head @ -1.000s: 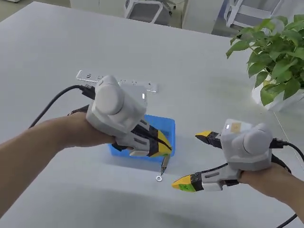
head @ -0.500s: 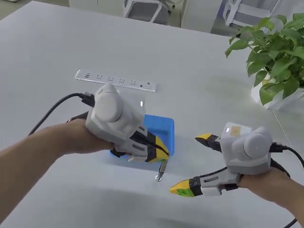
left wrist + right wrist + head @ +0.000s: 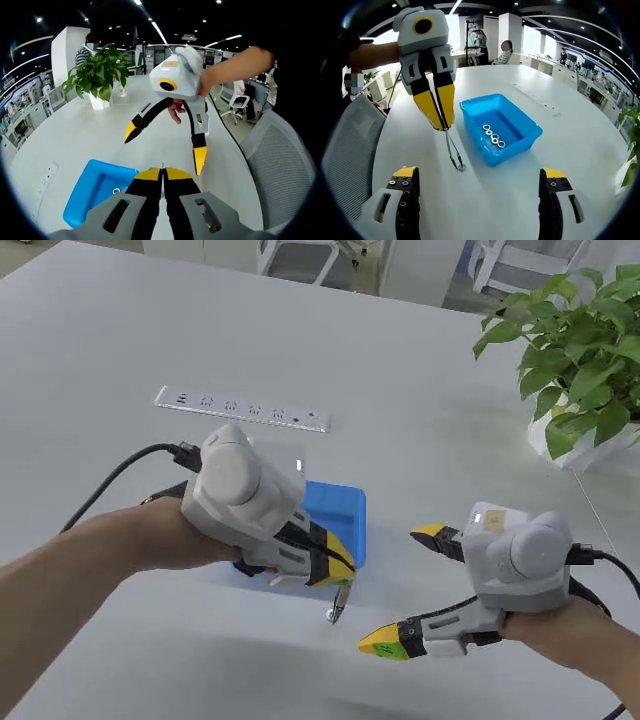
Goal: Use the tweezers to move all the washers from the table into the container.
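— What sits nearest you?
— My right gripper (image 3: 405, 590), low over the table (image 3: 100, 320). Its 2 jaws are spread wide with nothing between them.
— And the washer?
— 1 washer (image 3: 462, 167) lies flat on the table between my 2 grippers, outside the blue container (image 3: 340, 515) and near its front wall. The tips of the tweezers (image 3: 452, 150) come down right at it. I cannot tell whether they pinch it.
— What holds the tweezers?
— My left gripper (image 3: 335, 565). Its jaws are pressed together on the upper end, and the tweezers hang steeply down from them.
— Where is the container?
— Just behind that gripper, which partly hides it in the head view. In the right gripper view, a few other washers (image 3: 493, 135) lie in a row on its floor.
— And farther off?
— A white power strip (image 3: 240, 408), then a potted plant (image 3: 575, 350) at the far right.
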`<state>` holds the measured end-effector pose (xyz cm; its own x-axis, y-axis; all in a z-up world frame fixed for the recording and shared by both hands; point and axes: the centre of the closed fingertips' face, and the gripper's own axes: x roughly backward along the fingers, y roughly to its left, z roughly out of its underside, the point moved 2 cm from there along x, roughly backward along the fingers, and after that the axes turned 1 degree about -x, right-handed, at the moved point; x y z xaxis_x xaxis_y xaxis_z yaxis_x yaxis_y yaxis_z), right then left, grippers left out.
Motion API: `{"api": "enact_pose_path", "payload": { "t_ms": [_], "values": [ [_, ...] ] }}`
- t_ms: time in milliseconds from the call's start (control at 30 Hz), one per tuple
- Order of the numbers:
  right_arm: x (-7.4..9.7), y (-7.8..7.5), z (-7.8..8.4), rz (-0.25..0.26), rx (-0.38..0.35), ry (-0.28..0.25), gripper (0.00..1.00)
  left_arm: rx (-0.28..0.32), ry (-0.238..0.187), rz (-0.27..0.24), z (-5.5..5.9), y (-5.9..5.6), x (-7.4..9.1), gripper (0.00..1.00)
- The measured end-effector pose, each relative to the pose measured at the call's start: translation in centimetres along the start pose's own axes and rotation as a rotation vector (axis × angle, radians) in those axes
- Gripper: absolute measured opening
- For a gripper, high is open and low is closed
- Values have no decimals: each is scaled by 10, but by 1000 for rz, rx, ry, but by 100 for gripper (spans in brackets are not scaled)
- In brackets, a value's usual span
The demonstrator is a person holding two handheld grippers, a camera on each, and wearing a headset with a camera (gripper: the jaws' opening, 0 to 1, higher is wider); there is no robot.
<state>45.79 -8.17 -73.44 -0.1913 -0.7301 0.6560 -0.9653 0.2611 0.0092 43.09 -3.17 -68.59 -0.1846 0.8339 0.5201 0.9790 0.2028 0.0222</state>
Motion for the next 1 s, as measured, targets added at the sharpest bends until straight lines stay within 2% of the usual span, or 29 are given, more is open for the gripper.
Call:
{"api": "enact_pose_path", "payload": {
  "t_ms": [267, 433, 500, 633, 700, 1000],
  "values": [
    [-2, 2, -3, -9, 16, -16, 97, -6, 4, 6, 0, -1, 1, 5],
    [-4, 8, -3, -46, 26, -15, 86, -11, 5, 12, 0, -2, 0, 5],
    [-5, 11, -3, -63, 45, -18, 79, -13, 6, 13, 0, -2, 0, 5],
    [-8, 18, -2, -96, 103, 1, 57, -19, 7, 18, 0, -4, 1, 5],
    [-10, 21, -2, -108, 121, 9, 49, -21, 8, 18, 0, -4, 1, 5],
    [-19, 27, -7, -165, 195, 15, 31, -28, 13, 22, 0, -6, 2, 5]
  ]
}}
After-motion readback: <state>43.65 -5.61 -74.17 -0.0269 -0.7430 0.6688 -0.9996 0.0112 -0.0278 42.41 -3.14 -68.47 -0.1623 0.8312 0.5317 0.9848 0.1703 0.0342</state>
